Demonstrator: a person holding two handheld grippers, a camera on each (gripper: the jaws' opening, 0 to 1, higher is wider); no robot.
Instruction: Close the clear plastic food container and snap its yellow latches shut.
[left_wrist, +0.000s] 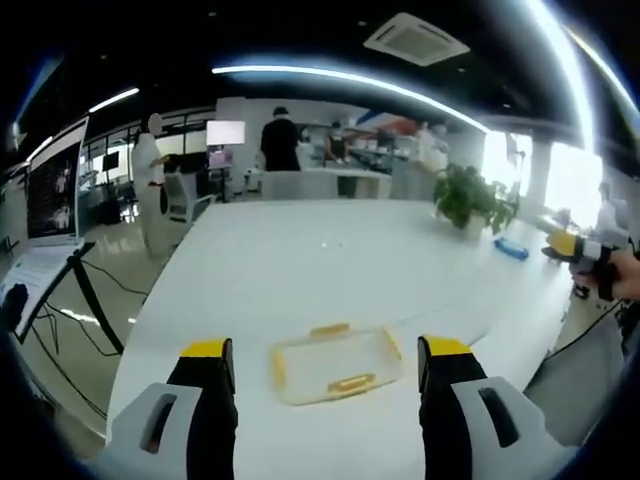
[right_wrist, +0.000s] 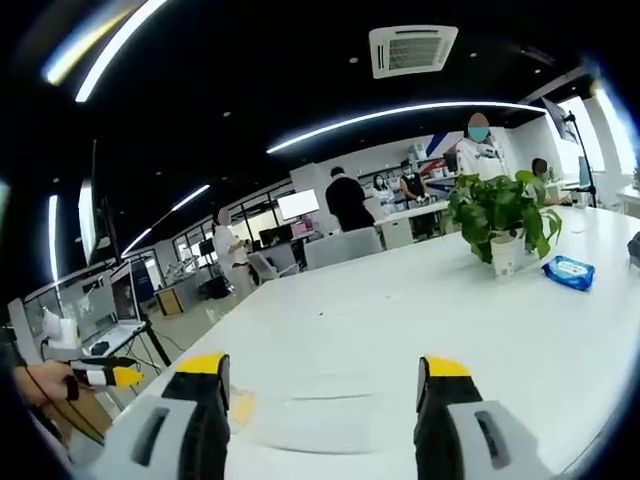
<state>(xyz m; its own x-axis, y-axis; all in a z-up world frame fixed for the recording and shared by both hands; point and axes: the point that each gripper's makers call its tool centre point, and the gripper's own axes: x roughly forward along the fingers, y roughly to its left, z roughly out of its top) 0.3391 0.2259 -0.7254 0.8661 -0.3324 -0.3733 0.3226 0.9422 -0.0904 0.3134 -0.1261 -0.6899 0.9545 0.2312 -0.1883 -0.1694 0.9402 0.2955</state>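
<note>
While both grippers hang above the long white table (left_wrist: 300, 260) with jaws apart and empty, the clear rectangular plastic food container (left_wrist: 335, 365) with yellow latches (left_wrist: 352, 383) lies flat between the left gripper (left_wrist: 328, 365)'s tips. In my judgement, the left should descend squarely over it, while the right gripper (right_wrist: 322, 380) aims at a latch rather than the lid's middle.

Bright ceiling strip lights (left_wrist: 350, 78), window (left_wrist: 570, 180) glare at right, strong fisheye bending, soft edges.
</note>
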